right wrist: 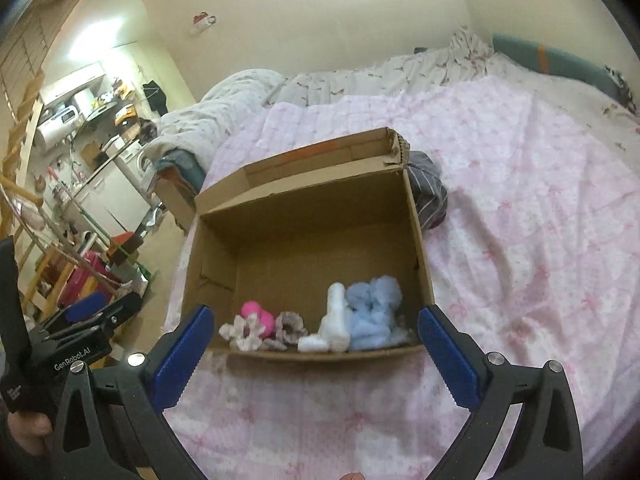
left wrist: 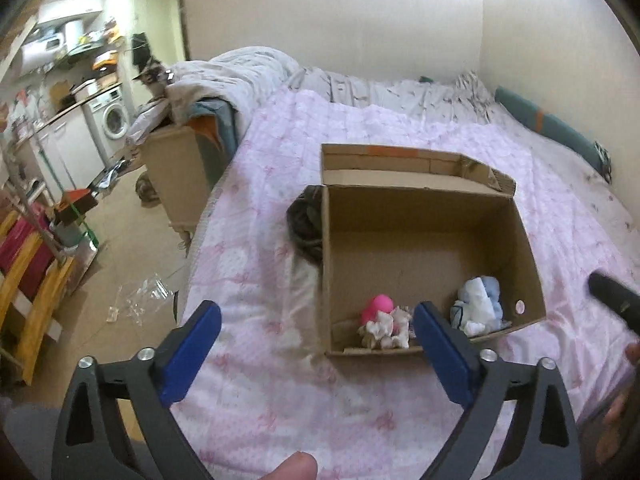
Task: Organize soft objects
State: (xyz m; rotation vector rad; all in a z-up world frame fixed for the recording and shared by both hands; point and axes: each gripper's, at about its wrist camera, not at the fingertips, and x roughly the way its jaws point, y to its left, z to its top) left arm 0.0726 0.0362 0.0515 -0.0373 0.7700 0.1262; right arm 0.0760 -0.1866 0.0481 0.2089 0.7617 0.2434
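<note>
Pink bedspread (right wrist: 520,220) supports cardboard box (right wrist: 416,240) containing soft toys (right wrist: 372,316); left gripper (left wrist: 316,320) and right gripper (right wrist: 316,328) both spread apart, empty.

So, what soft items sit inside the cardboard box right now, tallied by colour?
Pink: 1, pink plush
Beige-grey frilly: 1, beige frilly toy
White: 1, white plush
Light blue: 1, blue plush
Total: 4, all against the cardboard box near wall.
</note>
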